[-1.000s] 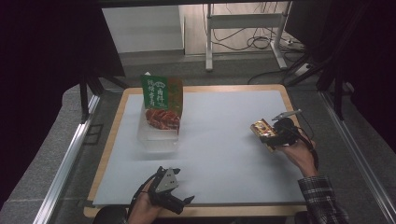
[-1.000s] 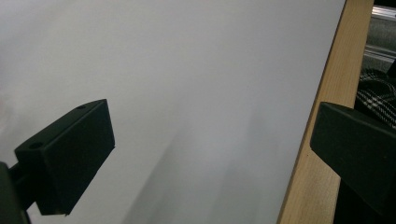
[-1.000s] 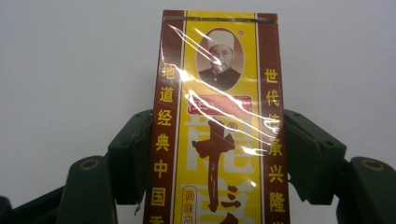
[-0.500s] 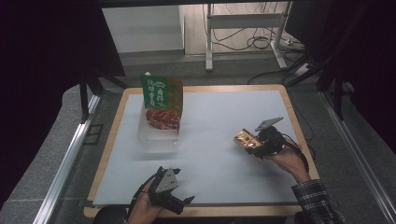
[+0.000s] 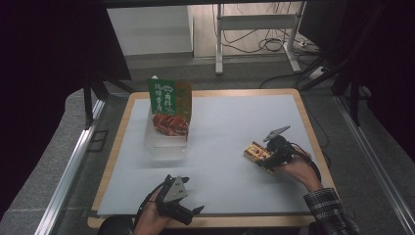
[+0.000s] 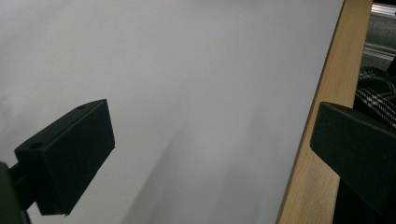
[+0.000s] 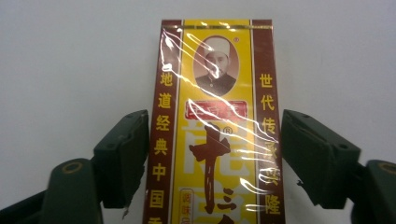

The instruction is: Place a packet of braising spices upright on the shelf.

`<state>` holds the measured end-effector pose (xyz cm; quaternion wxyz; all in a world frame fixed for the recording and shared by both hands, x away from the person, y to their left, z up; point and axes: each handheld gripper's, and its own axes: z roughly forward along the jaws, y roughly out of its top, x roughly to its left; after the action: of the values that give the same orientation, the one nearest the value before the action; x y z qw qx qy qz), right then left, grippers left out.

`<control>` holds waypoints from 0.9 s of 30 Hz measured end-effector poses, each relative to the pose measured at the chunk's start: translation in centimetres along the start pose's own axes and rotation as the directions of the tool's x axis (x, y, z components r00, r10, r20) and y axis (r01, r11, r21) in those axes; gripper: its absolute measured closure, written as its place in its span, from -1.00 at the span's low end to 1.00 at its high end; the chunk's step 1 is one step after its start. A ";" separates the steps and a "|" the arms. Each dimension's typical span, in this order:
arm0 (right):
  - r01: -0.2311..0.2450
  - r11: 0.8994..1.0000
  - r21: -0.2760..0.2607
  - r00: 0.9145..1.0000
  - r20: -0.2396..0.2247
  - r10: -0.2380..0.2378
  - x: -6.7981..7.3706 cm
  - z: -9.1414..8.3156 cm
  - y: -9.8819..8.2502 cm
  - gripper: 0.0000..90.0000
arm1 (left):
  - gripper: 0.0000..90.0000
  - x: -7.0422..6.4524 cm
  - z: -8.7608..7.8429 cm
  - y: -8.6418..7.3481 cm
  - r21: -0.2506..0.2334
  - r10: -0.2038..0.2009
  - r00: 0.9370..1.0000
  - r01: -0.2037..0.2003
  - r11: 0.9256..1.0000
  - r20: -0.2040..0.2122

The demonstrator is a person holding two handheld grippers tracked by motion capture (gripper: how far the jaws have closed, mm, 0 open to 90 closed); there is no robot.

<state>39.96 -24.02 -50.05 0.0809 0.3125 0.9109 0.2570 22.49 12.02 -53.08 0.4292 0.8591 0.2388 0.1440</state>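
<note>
The yellow-and-maroon box (image 7: pixel 217 126) lies flat on the white table top (image 5: pixel 220 142) right between the jaws of my right gripper (image 7: pixel 212 158), its long axis running straight away from me and its far end poking out beyond the fingertips. My jaws have just been opening: there is a sliver of daylight on the right side between pad and box, and the left pad sits close along the maroon edge, so I judge that I am no longer pressing on it. The box looks like thin carton under shiny film, so I take it to be light and stiff enough across its narrow width but easy to dent, and the film will be slippery. The best hold is where I am now, across the two long maroon sides near the middle, with a modest squeeze. Compared with a second ago, the box has come down from the air and closer to my body, and it now rests on the table. My left gripper (image 5: pixel 178 203) sits where it was near the front edge, jaws wide apart over bare table with nothing between them. The green food packet (image 5: pixel 169 110) stands well off, ahead of the left gripper.
</note>
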 end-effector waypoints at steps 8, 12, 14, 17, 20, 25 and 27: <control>-0.034 0.996 0.083 0.999 -0.005 0.035 0.1 0.5 1.5 -0.69 | -1.00 0.0 0.0 0.0 0.003 0.002 1.000 -0.002 1.000 0.000; -0.004 0.992 0.129 1.000 0.021 0.001 0.2 0.8 2.5 -0.64 | -1.00 0.0 0.0 0.0 0.003 0.002 1.000 -0.002 1.000 -0.002; 0.006 0.989 0.147 1.000 0.025 -0.010 0.2 0.9 3.1 -0.56 | -1.00 0.0 0.0 0.0 0.004 0.003 1.000 -0.003 1.000 -0.002; 0.011 0.984 0.175 1.000 0.020 -0.015 0.2 1.2 4.0 -0.49 | -1.00 0.0 0.0 0.0 0.006 0.004 1.000 -0.004 1.000 -0.001; 0.014 0.978 0.209 1.000 0.016 -0.018 0.2 1.7 4.7 -0.49 | -1.00 0.0 0.0 0.0 0.006 0.004 1.000 -0.004 1.000 -0.001; 0.009 0.965 0.262 1.000 0.016 -0.013 0.0 2.5 5.2 -0.47 | -1.00 0.0 0.0 0.0 0.007 0.005 1.000 -0.005 1.000 -0.001; 0.010 0.962 0.273 1.000 0.012 -0.014 0.0 2.7 5.4 -0.43 | -1.00 0.0 0.0 0.0 0.008 0.005 1.000 -0.005 1.000 0.000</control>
<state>43.67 -19.29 -49.54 0.0449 0.3168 0.9390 0.1263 22.47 11.97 -53.12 0.4253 0.8614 0.2372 0.1443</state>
